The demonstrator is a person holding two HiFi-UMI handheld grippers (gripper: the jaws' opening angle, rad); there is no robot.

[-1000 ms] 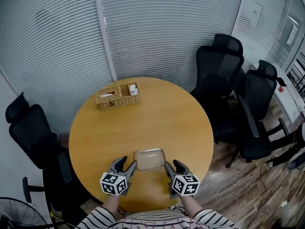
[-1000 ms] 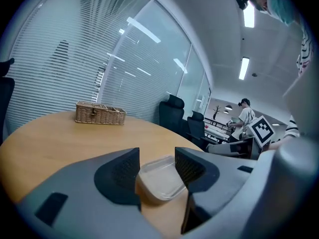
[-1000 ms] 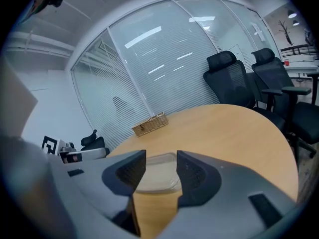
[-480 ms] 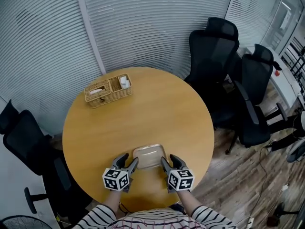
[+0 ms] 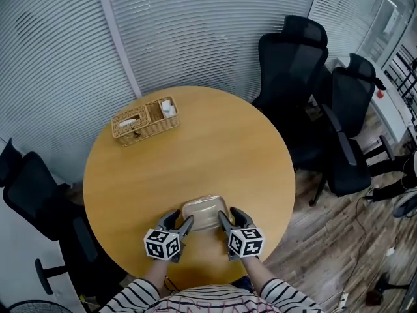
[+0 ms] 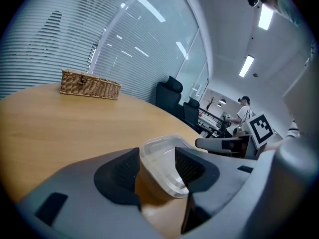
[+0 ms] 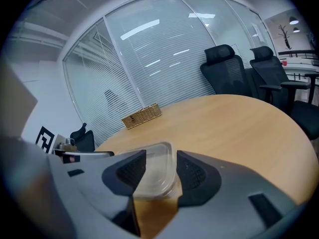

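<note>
A clear plastic container [image 5: 204,214] is at the near edge of the round wooden table [image 5: 195,162]. My left gripper [image 5: 180,219] is shut on its left rim, and my right gripper [image 5: 229,215] is shut on its right rim. In the left gripper view the container's corner [image 6: 162,156] fills the gap between the dark ribbed pads [image 6: 119,171] of the left gripper [image 6: 157,166]. The right gripper view shows the container [image 7: 154,171] pinched the same way in the right gripper [image 7: 160,172]. The container looks empty, and I cannot tell whether it rests on the table.
A wicker basket [image 5: 144,120] with two compartments stands at the table's far left. Black office chairs [image 5: 293,57] stand to the right, another chair [image 5: 32,194] to the left. A glass wall with blinds [image 5: 195,31] runs behind.
Both grippers have drawn slightly closer together and tilted, and the container now sits higher between the jaws in both gripper views. The head camera has shifted a little.
</note>
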